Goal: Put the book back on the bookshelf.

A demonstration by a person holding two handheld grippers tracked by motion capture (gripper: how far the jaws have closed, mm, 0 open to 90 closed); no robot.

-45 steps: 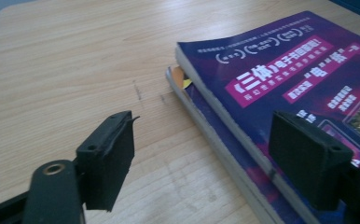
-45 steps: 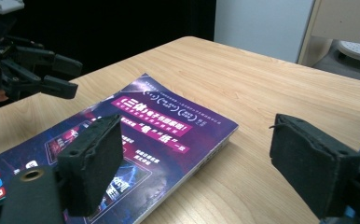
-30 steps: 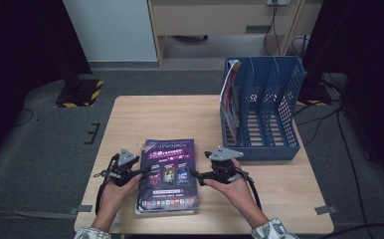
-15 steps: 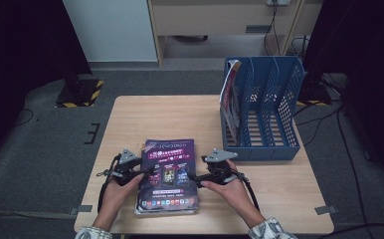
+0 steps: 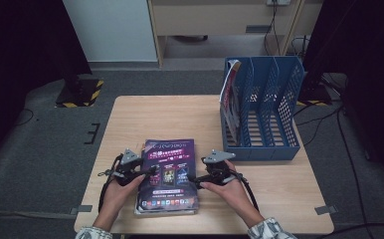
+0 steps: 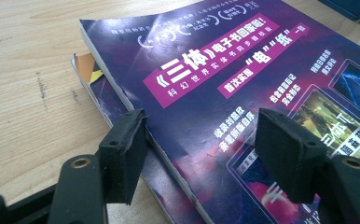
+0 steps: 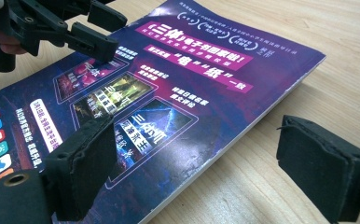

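Purple magazine (image 5: 167, 174) lies flat on the near middle of the desk (image 5: 130, 119), on top of a second one; long axis runs front to back, title end pointing away from the person. Left gripper (image 5: 147, 172) straddles its left edge, jaws apart, not pressing. Right gripper (image 5: 196, 180) straddles the right edge, jaws wide, nothing clamped. Desk is light wood. Blue file rack (image 5: 264, 109) at far right. Grey carpet floor (image 5: 41, 139), dark room.

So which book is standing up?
The book in the blue rack, upright in its leftmost slot. The purple book and the one under it lie flat on the table.
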